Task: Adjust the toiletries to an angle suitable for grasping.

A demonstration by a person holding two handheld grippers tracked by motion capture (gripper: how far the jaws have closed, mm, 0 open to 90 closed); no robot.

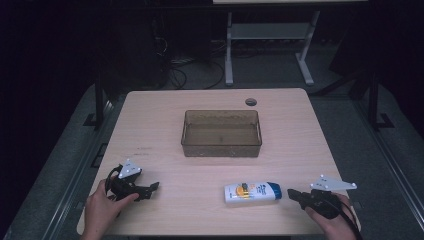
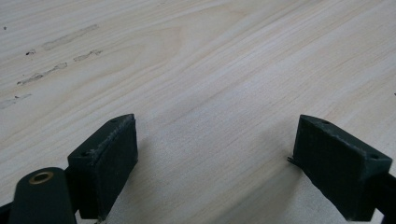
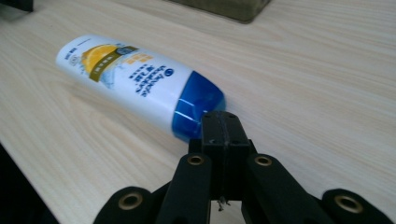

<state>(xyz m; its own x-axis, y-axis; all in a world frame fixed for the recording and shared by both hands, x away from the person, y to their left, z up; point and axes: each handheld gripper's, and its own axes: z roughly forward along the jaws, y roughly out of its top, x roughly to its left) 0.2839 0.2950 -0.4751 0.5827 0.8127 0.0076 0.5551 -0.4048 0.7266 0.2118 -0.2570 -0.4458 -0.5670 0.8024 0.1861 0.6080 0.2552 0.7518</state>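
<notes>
A white bottle with a blue cap and an orange label lies on its side near the table's front edge. In the right gripper view the bottle lies just ahead of my jaws, cap toward them. My right gripper is shut with nothing in it, its tip close to the blue cap. My left gripper rests at the front left of the table, open. In the left gripper view, bare wood lies between the left gripper's two black pads.
A translucent brown bin stands mid-table, behind the bottle. A round cable hole sits near the far edge of the light wooden table. A white desk frame stands on the floor beyond.
</notes>
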